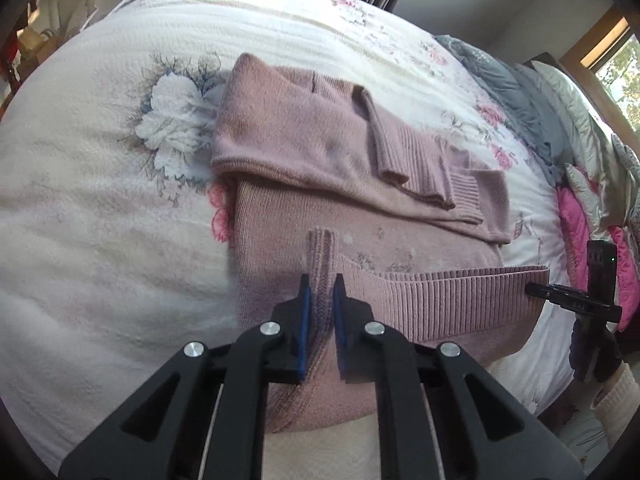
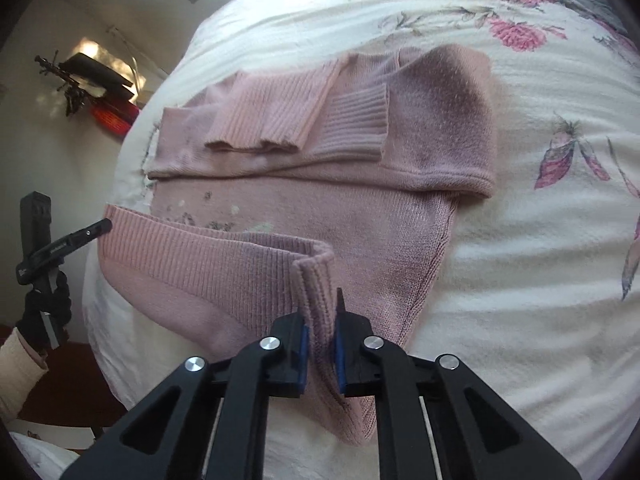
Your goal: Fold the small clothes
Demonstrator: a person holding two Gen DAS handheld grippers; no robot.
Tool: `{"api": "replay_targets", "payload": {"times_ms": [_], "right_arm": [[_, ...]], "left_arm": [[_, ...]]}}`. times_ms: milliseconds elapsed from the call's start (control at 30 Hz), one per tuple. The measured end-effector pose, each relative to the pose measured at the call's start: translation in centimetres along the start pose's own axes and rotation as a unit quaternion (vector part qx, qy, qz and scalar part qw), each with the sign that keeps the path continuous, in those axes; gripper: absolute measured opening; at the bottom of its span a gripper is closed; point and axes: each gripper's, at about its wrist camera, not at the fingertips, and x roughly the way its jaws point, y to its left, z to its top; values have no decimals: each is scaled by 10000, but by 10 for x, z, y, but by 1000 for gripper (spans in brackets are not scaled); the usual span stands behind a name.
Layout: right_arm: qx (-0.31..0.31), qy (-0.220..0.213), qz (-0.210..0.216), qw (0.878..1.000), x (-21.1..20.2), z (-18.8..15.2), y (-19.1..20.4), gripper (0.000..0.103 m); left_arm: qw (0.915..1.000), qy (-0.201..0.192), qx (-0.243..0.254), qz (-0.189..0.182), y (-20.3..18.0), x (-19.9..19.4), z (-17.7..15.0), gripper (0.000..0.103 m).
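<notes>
A pink knit sweater [image 1: 300, 132] lies on the bed with its upper part folded over and both ribbed sleeves [image 1: 400, 148] laid across it. My left gripper [image 1: 320, 280] is shut on one corner of the ribbed hem [image 1: 440, 300], which is lifted off the bed. The right gripper [image 1: 536, 290] pinches the hem's other end at the far right. In the right wrist view the right gripper [image 2: 320, 312] is shut on its hem corner [image 2: 316, 280]. There the hem [image 2: 192, 248] stretches left to the left gripper [image 2: 106, 224], above the sweater [image 2: 420, 120].
The floral white bedspread [image 1: 100, 200] surrounds the sweater. A grey blanket [image 1: 512, 88] and pink pillows [image 1: 576, 220] lie along the far right. The bed edge [image 2: 104, 320] drops to a dark floor on the left of the right wrist view, with a sleeved arm [image 2: 16, 368] there.
</notes>
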Motion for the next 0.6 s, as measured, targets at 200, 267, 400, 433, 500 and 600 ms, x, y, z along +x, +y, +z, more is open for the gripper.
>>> {"api": "replay_targets", "payload": {"times_ms": [200,267,400,433,500,600], "right_arm": [[87,-623,140,9979,-43,31,0,10],[114,-873,192,9959,-56,47,2,10],[63,-1251,204,9919,-74,81,2,10],[11,-1306,145,9913,-74,92,3,10],[2,-1373,110,9905,-74,109,0,10],[79,-1388,92,9902,-64,135,-11,10]], "left_arm": [[9982,-565,-8,-206,-14,-22,42,8],[9966,-767,-19,-310,-18,-28,59,8],[9939,-1040,116,-344,-30,-26,99,8],[9935,-1078,146,-326,-32,-23,109,8],[9930,-1130,189,-303,-34,-14,129,8],[9933,-1111,201,-238,-35,8,156,8]]}}
